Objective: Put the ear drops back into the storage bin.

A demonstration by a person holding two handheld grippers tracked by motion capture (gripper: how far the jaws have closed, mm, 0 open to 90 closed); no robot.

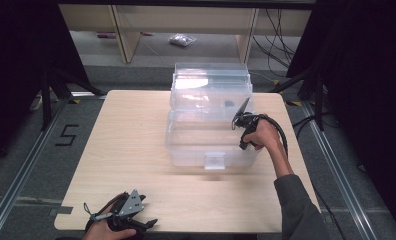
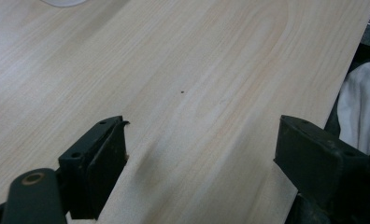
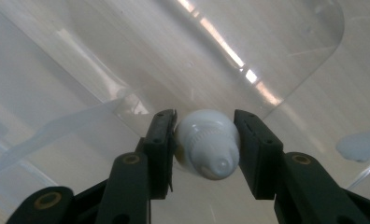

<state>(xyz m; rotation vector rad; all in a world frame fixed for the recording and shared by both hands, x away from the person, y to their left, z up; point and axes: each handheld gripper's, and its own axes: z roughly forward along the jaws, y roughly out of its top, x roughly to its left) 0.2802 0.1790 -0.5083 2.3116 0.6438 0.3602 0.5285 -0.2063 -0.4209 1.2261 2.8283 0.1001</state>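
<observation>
Right gripper view: tool [image 3: 206,140] clamps smooth rounded white bottle [image 3: 206,144]

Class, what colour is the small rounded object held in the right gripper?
White; the small rounded object shows best in the right gripper view.

The clear storage box [image 1: 210,127] stands on the table [image 1: 131,145], toward its far side and right of its middle. The right gripper [image 1: 238,116] reaches into the box from the box's right side, a small capped bottle [image 3: 207,143] between its jaws above the box's floor. The left gripper [image 1: 145,224] rests well apart from the box, at the table's near edge, left of the box.
</observation>
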